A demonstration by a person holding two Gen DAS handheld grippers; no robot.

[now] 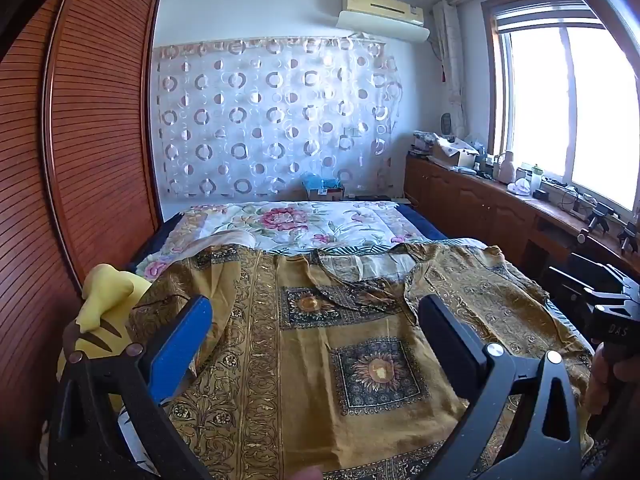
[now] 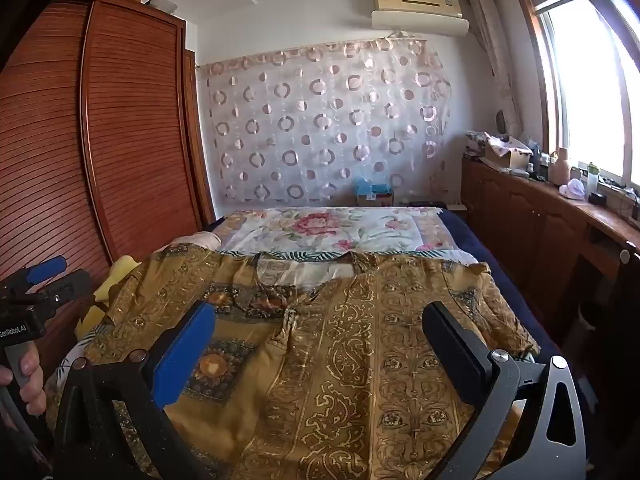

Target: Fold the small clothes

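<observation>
Bedroom in daylight, bed at centre

A louvered wooden wardrobe (image 1: 92, 128) lines the left side; a circle-patterned sheer curtain (image 1: 276, 120) covers the far wall under 1 air conditioner (image 1: 382, 14). A bright window (image 1: 568, 108) lights the cluttered wooden cabinet counter (image 1: 492, 196) on the right. A floral quilt (image 1: 296, 224) covers the bed.

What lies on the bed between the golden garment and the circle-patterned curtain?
Only the floral bedspread lies between the garment and the curtain, with a small box at the curtain's foot; both views show it.
</observation>
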